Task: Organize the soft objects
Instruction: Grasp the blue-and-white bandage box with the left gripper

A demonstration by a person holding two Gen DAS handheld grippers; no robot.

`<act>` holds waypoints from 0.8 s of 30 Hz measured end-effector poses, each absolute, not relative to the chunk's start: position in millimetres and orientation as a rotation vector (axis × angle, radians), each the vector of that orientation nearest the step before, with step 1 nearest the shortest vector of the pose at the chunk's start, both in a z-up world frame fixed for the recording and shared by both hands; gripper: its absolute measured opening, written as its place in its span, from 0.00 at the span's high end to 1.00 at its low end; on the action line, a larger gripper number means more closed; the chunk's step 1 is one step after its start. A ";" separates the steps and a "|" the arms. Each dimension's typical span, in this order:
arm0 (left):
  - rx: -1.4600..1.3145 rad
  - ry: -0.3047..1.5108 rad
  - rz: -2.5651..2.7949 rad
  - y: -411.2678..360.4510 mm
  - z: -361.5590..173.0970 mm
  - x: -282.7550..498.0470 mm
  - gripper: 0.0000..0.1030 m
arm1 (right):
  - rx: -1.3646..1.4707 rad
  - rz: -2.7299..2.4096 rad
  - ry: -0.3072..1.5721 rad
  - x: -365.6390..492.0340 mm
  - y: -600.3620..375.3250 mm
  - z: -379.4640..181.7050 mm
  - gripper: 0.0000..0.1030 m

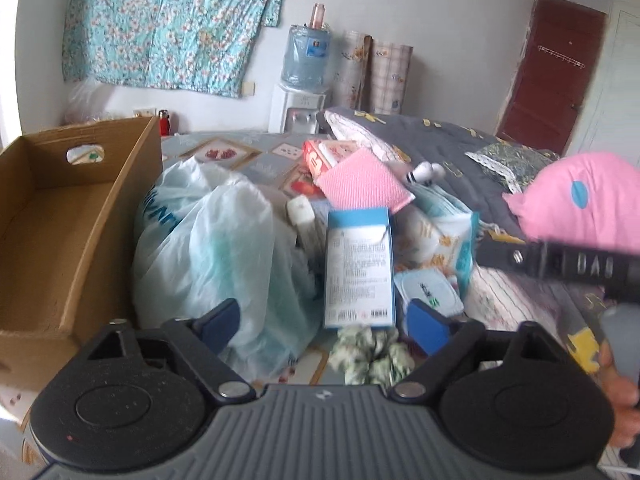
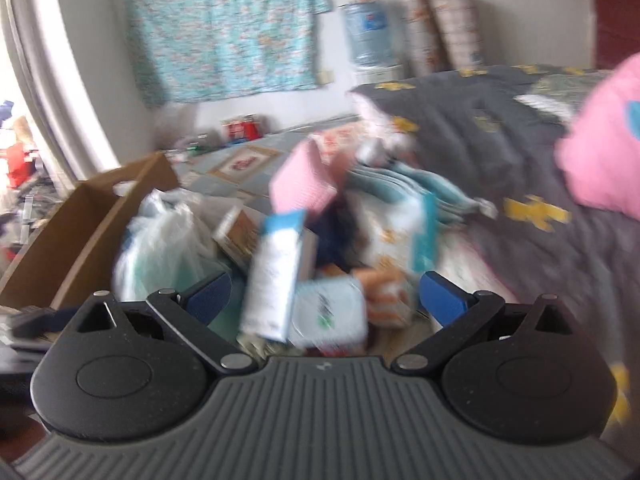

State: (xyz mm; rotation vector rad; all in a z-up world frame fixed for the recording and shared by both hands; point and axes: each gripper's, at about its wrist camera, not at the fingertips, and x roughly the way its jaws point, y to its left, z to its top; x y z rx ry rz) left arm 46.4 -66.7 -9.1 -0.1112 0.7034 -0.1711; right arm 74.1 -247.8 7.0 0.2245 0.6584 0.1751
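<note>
Left gripper: jaws spread, nothing between them. Right gripper: jaws spread, nothing pinched; view blurred. On the bed, mid-pile: one blue-white box, one pink cloth, one white plastic bag. One pink plush toy toward the bed's right edge. One cardboard box at the left edge.

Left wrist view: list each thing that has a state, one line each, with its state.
left gripper: open, holding nothing.
right gripper: open, holding nothing.
cardboard box: open-topped, nothing visible inside.
plastic bag: crumpled, slumped against the box.
blue-and-white carton: top flap open.
pink plush: raised above the bed; what holds it is hidden.
door: shut.
</note>
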 end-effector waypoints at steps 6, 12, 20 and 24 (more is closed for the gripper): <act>-0.103 0.739 -0.183 -84.0 -26.7 77.0 0.59 | 0.261 0.266 0.800 147.6 -238.9 -14.7 0.29; -0.072 0.787 -0.201 -95.8 -50.4 100.0 0.80 | 0.363 0.303 0.950 197.0 -241.4 -56.2 0.43; -0.064 0.804 -0.222 -95.8 -59.2 107.7 0.84 | 0.486 0.368 0.993 205.1 -245.5 -60.9 0.51; -0.063 0.794 -0.233 -96.6 -56.4 105.2 0.83 | 0.526 0.391 0.990 198.0 -247.7 -53.4 0.50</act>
